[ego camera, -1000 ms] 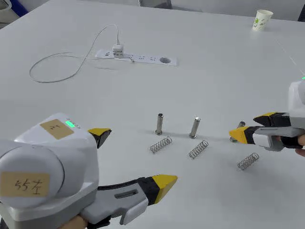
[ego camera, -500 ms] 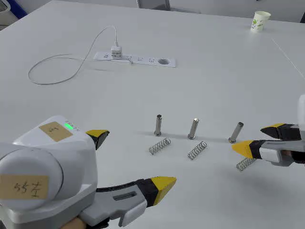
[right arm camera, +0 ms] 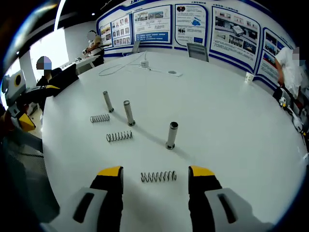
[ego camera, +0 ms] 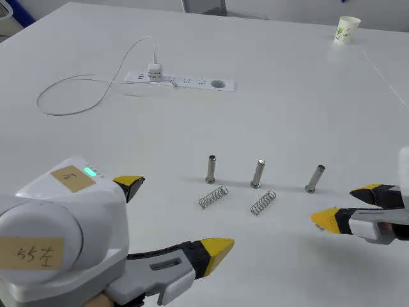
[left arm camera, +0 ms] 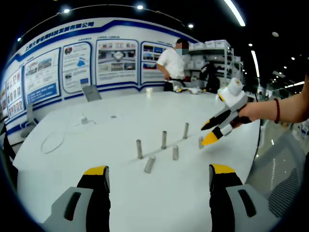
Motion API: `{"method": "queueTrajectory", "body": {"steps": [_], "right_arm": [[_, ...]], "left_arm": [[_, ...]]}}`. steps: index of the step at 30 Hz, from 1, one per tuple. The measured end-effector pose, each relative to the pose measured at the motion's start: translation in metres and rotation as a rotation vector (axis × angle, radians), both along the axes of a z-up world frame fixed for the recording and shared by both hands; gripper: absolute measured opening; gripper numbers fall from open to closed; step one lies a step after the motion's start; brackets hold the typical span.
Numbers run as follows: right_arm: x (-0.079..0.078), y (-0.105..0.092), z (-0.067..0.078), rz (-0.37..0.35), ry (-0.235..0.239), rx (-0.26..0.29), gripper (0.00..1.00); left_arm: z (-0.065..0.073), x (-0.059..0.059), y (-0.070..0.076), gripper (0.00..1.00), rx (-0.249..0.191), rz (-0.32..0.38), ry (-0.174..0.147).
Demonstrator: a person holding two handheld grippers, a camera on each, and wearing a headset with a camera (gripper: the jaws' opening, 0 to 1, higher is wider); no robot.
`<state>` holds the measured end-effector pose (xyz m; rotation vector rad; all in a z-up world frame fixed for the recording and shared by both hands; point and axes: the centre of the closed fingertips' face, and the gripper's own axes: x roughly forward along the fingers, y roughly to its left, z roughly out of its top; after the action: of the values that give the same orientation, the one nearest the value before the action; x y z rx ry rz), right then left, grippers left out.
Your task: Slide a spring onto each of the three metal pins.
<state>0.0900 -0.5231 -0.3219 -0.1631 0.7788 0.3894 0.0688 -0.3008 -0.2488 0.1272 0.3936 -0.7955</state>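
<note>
Three metal pins stand upright in a row on the white table: left pin (ego camera: 211, 169), middle pin (ego camera: 257, 173), right pin (ego camera: 316, 178). A spring (ego camera: 213, 196) lies in front of the left pin and another spring (ego camera: 263, 202) in front of the middle one. The third spring (right arm camera: 158, 176) lies flat between the jaws of my open right gripper (right arm camera: 155, 172), just before the right pin (right arm camera: 171, 135). My right gripper (ego camera: 345, 204) sits low at the right edge. My left gripper (ego camera: 176, 216) is open and holds nothing, well short of the pins (left arm camera: 164, 139).
A white power strip (ego camera: 185, 81) with a plugged charger and a looping cable (ego camera: 70, 89) lies at the back left. A paper cup (ego camera: 346, 29) stands far back right. People stand beyond the table's far side (left arm camera: 173, 60).
My right gripper has drawn back from the right pin toward the near edge and now straddles the third spring. The left gripper has barely moved.
</note>
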Motion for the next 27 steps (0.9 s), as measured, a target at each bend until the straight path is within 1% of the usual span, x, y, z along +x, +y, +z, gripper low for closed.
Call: {"method": "queueTrajectory", "body": {"steps": [8, 13, 17, 19, 20, 21, 24, 27], "right_arm": [[-0.007, -0.002, -0.015, 0.017, 0.032, -0.023, 0.47], [-0.007, -0.005, -0.023, 0.012, 0.041, -0.027, 0.44], [-0.006, -0.006, -0.027, 0.008, 0.042, -0.036, 0.42], [-0.006, -0.007, -0.029, 0.006, 0.032, -0.043, 0.41], [-0.006, -0.007, -0.029, 0.003, 0.032, -0.039, 0.4], [-0.004, -0.007, -0.028, -0.006, 0.021, -0.03, 0.4], [-0.004, -0.006, -0.029, -0.014, 0.023, -0.012, 0.38], [-0.002, -0.007, -0.029, -0.016, 0.019, -0.018, 0.35]], "left_arm": [[-0.001, 0.0, 0.001, 0.86, 0.001, 0.003, 0.003], [-0.001, 0.0, 0.0, 0.85, 0.002, 0.002, 0.004], [-0.001, 0.0, 0.0, 0.85, 0.003, 0.001, 0.006], [-0.002, 0.0, 0.0, 0.85, 0.004, 0.001, 0.006], [-0.002, 0.0, 0.0, 0.84, 0.005, 0.0, 0.006], [-0.002, 0.0, 0.0, 0.84, 0.006, 0.0, 0.007], [-0.003, -0.001, 0.0, 0.84, 0.01, -0.002, 0.009], [-0.003, -0.001, 0.0, 0.84, 0.01, -0.004, 0.009]]}}
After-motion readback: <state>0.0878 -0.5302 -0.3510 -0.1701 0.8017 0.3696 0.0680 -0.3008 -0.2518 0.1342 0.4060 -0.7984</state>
